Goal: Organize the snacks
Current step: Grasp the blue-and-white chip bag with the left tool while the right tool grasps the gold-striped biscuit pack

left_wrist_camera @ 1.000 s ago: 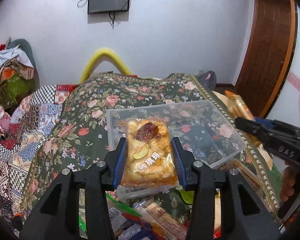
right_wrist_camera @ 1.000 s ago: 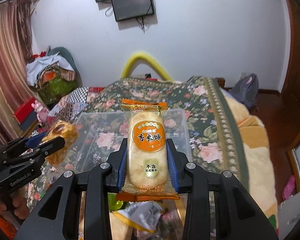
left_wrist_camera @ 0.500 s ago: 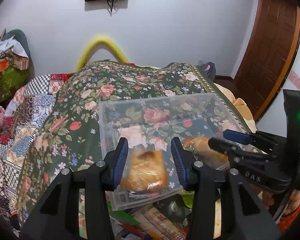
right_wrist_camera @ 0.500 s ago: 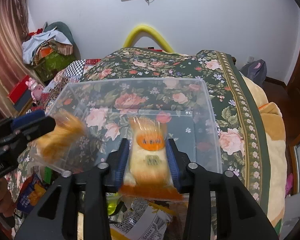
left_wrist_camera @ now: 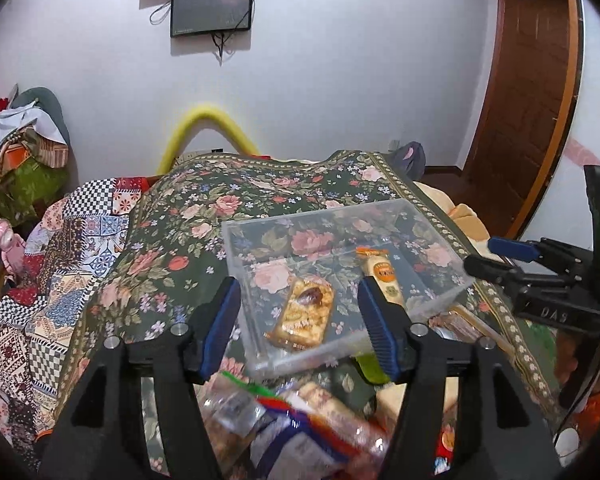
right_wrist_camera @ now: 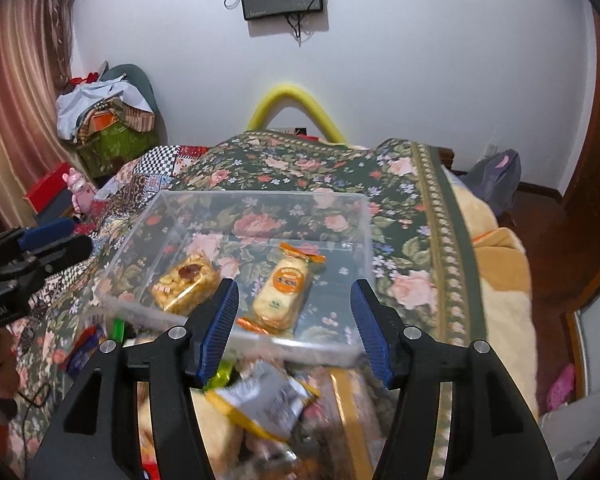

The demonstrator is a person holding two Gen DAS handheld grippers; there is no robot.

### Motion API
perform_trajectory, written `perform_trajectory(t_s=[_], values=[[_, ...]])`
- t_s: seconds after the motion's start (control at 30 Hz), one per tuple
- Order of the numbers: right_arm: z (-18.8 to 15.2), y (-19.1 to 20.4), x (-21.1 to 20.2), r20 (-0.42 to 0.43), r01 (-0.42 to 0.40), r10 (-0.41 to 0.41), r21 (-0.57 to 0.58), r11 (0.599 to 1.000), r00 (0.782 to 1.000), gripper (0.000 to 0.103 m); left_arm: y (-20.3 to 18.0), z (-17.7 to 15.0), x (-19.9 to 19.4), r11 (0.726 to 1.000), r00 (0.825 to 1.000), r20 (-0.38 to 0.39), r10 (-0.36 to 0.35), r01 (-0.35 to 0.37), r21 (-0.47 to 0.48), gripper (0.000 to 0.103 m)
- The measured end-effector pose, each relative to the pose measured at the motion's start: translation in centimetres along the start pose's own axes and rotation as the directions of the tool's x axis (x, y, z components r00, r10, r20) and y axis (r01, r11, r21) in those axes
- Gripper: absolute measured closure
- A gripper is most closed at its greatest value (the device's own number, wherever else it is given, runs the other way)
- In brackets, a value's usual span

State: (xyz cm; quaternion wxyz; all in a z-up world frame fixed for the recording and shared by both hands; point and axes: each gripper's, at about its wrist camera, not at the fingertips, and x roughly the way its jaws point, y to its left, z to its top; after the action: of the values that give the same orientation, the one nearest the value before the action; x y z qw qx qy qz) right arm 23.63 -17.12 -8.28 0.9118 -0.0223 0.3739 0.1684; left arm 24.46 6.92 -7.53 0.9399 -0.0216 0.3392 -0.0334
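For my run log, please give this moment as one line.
left gripper: open | right gripper: open | nut bar, rice cracker: in clear box

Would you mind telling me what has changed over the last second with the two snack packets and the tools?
Both packets were let go. The left tool opened and dropped the nut brittle packet into the clear box; the right tool released the orange rice cracker packet beside it. Both tools are now open and drawn back over the snack pile. The box stayed put on the floral blanket.
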Motion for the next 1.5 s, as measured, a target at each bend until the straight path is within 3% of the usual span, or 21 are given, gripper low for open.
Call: perform_trajectory(t_s=[0.27,0.47,0.73,0.87,1.0,1.17,1.3,1.5], values=[[-2.6,-1.5,-1.9,-0.011,0.047,-0.047,-0.015,0.999,0.999,0.048,1.2,-3.6,-2.4,1.000,0.999,-0.035,0.009,-0.010,-0.029,0.039],[-6.2,-3.1,-1.7,-0.087,0.045,-0.042,0.039,0.998,0.995,0.047,1.4,-6.7,-2.0,0.996,0.995,-0.099,-0.012,0.003,-0.085,0.038],[-9.2,-4.6,-0.4,-0.156,0.052,-0.037,0.088,0.995,0.987,0.047,1.0,-8.8,-3.1,0.991,0.996,-0.084,-0.032,0.021,-0.132,0.038],[-9.7,-5.1,0.2,-0.164,0.043,-0.024,0.114,0.993,0.986,0.047,0.8,-9.2,-3.5,0.989,0.997,-0.069,-0.045,0.035,-0.147,0.034],[-10.0,-5.2,0.9,-0.178,0.037,-0.016,0.118,0.992,0.984,0.047,0.3,-10.2,-2.7,0.989,0.992,-0.104,-0.069,0.054,-0.136,0.034],[-10.1,-5.4,2.0,-0.193,0.023,0.002,0.127,0.992,0.981,0.047,0.5,-11.4,-0.1,0.988,0.983,-0.177,-0.056,0.029,-0.150,0.034],[-10.0,-5.3,2.8,-0.202,0.009,0.019,0.135,0.991,0.979,0.047,0.5,-11.9,0.9,0.991,0.984,-0.179,-0.012,-0.012,-0.132,0.034],[-10.0,-4.3,3.8,-0.211,0.019,0.000,0.087,0.996,0.978,0.060,0.9,-12.3,1.5,0.989,0.987,-0.157,-0.022,-0.001,-0.149,0.034]])
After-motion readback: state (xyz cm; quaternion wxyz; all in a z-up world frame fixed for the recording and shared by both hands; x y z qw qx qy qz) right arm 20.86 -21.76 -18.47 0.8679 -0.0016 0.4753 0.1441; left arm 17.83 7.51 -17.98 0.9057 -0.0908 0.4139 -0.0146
